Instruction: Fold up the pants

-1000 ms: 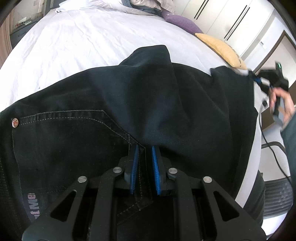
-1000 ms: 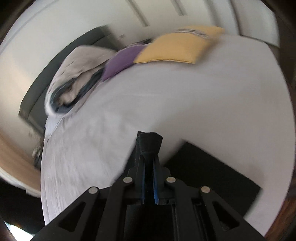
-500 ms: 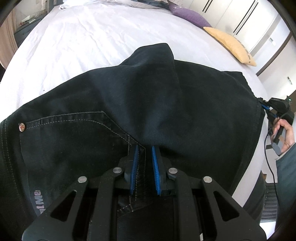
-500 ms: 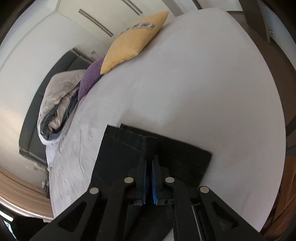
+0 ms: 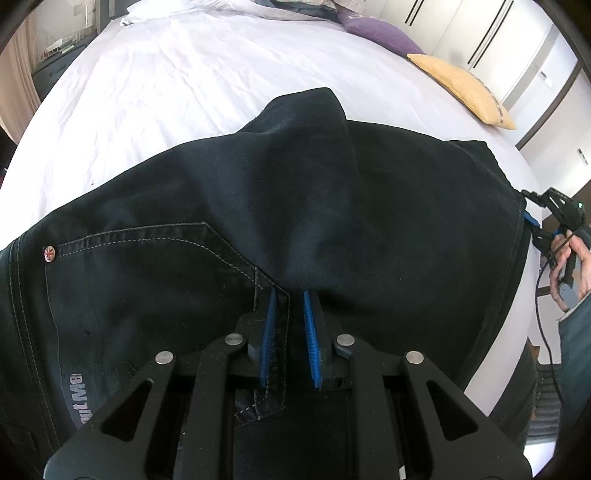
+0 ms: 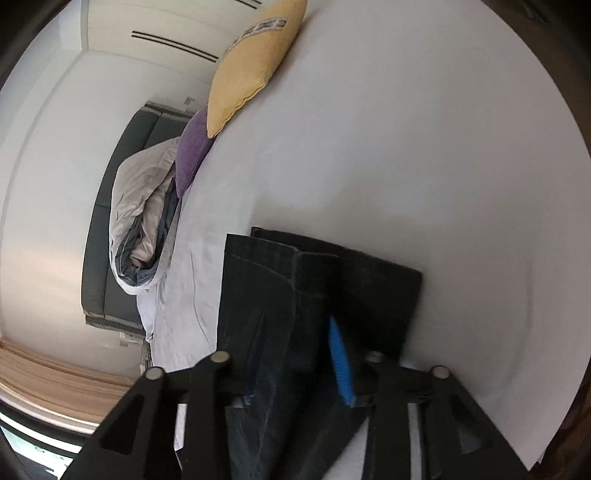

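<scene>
The black jeans (image 5: 258, 221) are lying spread across the white bed sheet (image 5: 184, 74), on the side of the bed away from the yellow cushion (image 5: 461, 92) and the purple cushion (image 5: 380, 31) at its far edge. The left gripper (image 5: 290, 332) is clamping a seamed fold of denim beside the back pocket (image 5: 129, 277), its blue pads pressing the cloth from both sides. In the right wrist view, the right gripper (image 6: 295, 354) is standing with its jaws spread wide; leg-end cloth is lying between the pads, but I judge it is no longer being pinched. The hem ends (image 6: 321, 266) are resting flat and roughly stacked on the sheet, which suggests the legs are already sitting one on top of the other. A hump of fabric (image 5: 310, 122) is rising in the middle of the garment, pointing toward the cushions, so the pants are not yet lying smooth. The lengthwise fold appears done; the crosswise folds, bringing hems toward the waistband, look to be still ahead.
</scene>
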### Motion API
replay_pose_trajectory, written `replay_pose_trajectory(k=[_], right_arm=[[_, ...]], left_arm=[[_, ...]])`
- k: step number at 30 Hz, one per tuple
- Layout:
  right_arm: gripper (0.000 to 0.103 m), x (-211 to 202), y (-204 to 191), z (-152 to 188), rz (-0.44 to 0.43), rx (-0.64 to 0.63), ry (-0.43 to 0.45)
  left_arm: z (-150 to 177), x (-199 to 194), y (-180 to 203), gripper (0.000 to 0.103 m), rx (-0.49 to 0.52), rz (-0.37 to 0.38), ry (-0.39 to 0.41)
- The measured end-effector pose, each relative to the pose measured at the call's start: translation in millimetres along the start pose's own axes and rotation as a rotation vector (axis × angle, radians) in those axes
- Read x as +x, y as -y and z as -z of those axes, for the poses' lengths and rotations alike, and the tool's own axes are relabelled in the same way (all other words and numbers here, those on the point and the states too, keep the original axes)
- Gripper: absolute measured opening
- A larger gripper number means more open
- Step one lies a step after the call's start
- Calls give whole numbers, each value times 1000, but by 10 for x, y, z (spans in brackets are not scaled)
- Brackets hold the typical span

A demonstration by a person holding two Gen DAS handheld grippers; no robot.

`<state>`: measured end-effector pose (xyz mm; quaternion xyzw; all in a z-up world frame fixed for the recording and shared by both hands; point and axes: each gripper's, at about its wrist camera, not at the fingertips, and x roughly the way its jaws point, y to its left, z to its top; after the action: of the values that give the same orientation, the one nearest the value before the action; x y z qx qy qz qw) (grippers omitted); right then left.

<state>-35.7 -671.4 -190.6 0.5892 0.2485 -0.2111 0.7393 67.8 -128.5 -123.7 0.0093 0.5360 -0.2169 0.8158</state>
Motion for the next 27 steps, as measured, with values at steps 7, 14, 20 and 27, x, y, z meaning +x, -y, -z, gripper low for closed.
replay_pose_trajectory(k=[7,14,20,27], right_arm=[[7,100,2,-131,39,2,-6],[6,-41,-13,-46,50,-40,51],[6,-149,63,-17,52,-1,91],[6,-170,113,25,62,31,103]], left_arm=[[55,-18,-20,15,4,-2,6],[6,-14,8,15,0,-9,-6],[-44,-19,-4,15,-14,-6,-16],[-42,-26,-31,15,-4,-6,-14]])
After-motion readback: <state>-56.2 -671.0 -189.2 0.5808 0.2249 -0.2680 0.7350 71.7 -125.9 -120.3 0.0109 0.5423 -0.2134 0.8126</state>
